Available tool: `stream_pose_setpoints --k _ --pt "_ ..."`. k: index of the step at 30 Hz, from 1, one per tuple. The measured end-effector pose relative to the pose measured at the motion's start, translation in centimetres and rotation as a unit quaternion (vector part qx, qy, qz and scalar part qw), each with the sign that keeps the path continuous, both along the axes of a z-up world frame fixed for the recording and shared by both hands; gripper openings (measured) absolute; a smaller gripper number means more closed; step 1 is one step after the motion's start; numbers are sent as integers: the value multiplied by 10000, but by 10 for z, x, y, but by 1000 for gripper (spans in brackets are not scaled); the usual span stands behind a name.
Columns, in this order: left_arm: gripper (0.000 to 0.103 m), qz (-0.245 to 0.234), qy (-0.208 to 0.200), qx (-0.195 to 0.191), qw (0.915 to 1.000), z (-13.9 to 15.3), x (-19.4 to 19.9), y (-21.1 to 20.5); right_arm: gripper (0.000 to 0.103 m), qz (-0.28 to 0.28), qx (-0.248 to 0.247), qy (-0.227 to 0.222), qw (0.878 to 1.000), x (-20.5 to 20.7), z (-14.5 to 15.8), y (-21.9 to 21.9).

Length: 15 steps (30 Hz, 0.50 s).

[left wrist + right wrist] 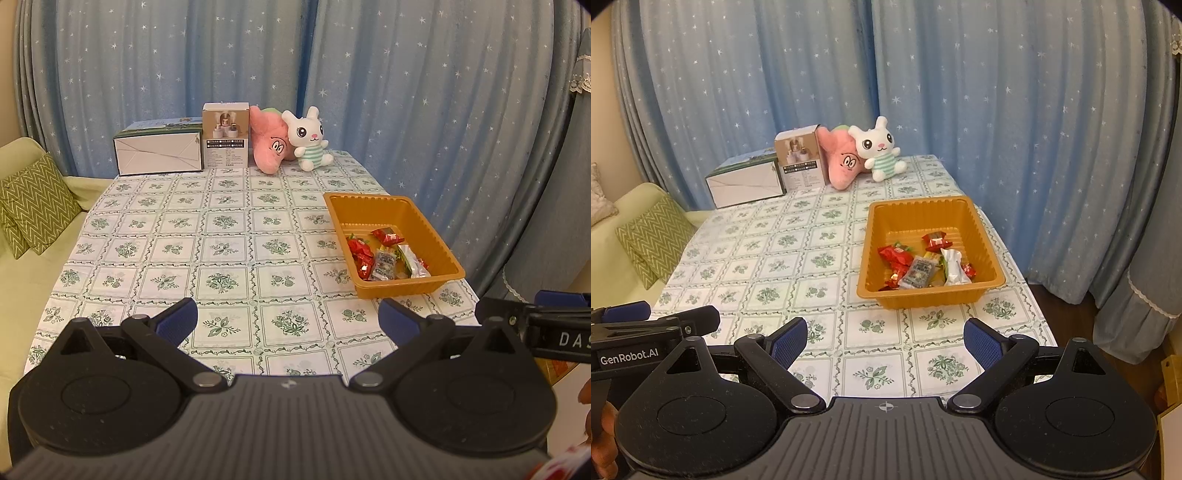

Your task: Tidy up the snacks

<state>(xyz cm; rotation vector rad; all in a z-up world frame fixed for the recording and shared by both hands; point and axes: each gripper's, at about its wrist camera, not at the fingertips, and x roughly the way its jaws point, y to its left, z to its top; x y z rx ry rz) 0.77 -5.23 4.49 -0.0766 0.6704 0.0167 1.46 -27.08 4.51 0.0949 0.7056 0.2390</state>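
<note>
An orange plastic tray [436, 236] [982, 236] sits near the table's right edge. Inside lie several wrapped snacks: red packets [360, 249] [895, 254], a grey packet [384, 264] [918, 273] and a silver one [415, 262] [953, 266]. My left gripper [288, 321] hovers open over the near part of the table, left of the tray, with nothing between its blue pads [177, 321]. My right gripper [885, 341] is open too, empty, just in front of the tray. Each gripper shows at the edge of the other's view.
At the table's far end stand a white box [159, 151] [746, 182], a small carton [225, 136] [801, 162], a pink plush [269, 144] [840, 158] and a white bunny plush [308, 138] [879, 149]. A sofa with a green cushion [37, 206] [653, 236] lies left; blue curtains hang behind.
</note>
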Motion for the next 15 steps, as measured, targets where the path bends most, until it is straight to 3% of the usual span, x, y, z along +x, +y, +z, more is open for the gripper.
stream_pose_setpoints --k 15 --pt "103 -5 7 5 10000 0 -1 0 91 -35 26 20 10000 -1 -4 0"
